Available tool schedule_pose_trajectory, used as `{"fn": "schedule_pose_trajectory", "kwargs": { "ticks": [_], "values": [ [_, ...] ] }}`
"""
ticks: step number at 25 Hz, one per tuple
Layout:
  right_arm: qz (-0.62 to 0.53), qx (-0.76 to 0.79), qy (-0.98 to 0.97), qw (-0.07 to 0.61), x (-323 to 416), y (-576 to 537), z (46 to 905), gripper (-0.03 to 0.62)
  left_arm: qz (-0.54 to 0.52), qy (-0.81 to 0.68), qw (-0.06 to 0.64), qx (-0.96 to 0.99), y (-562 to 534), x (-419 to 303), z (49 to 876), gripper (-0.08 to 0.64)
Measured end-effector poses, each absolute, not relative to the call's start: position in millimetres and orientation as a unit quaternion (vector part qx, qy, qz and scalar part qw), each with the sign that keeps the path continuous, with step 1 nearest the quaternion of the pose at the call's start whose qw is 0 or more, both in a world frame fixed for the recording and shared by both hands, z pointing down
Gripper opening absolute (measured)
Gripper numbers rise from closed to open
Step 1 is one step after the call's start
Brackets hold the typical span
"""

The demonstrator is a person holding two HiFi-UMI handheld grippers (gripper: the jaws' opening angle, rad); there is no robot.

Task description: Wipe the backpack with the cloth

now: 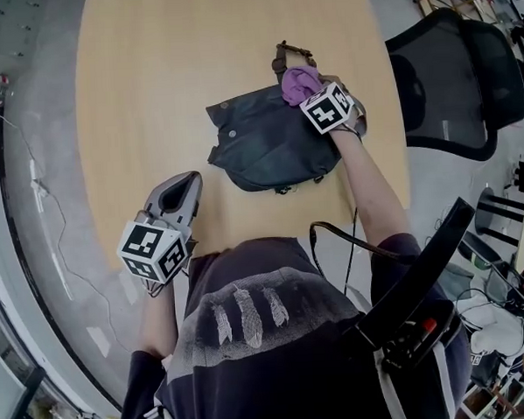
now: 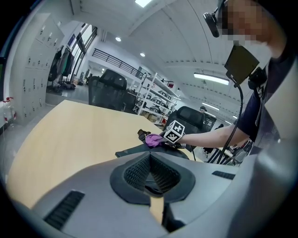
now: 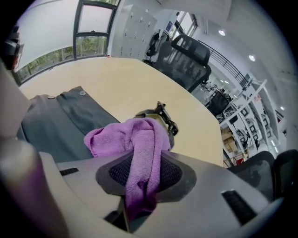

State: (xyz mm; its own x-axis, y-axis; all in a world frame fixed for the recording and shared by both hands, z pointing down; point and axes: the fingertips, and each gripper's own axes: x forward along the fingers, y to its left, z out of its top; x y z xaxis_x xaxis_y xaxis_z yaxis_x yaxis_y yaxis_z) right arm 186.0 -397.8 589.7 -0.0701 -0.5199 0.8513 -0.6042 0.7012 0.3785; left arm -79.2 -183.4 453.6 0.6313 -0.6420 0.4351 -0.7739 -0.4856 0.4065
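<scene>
A dark grey backpack (image 1: pixel 267 138) lies flat on the wooden table (image 1: pixel 151 96), its strap buckle (image 1: pixel 291 52) at the far end. My right gripper (image 1: pixel 313 92) is shut on a purple cloth (image 1: pixel 299 83), which rests on the backpack's far right corner. In the right gripper view the cloth (image 3: pixel 135 148) hangs bunched between the jaws over the backpack (image 3: pixel 51 125). My left gripper (image 1: pixel 181 198) sits near the table's front edge, left of the backpack, jaws closed on nothing. From the left gripper view the backpack (image 2: pixel 139 149) and cloth (image 2: pixel 152 138) lie ahead.
A black office chair (image 1: pixel 465 80) stands right of the table. A thin black strap (image 1: pixel 333 235) trails off the table's near edge by my body. Cables and gear sit at lower right on the floor.
</scene>
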Motion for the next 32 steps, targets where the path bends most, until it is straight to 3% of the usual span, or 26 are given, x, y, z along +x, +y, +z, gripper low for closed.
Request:
{"fn": "schedule_pose_trajectory", "kwargs": {
  "ticks": [19,25,32],
  "values": [
    [-0.051,0.21,-0.792,0.57,-28,-327,609,0.114,0.083,-0.443,0.304,0.839,-167,-139,462,0.008],
    [-0.041,0.18,-0.82,0.542,-61,-298,598,0.114,0.081,-0.457,0.306,0.831,-158,-156,462,0.008],
    [0.02,0.138,-0.882,0.45,-106,-253,555,0.114,0.087,-0.451,0.293,0.839,-163,-154,456,0.008]
  ]
}}
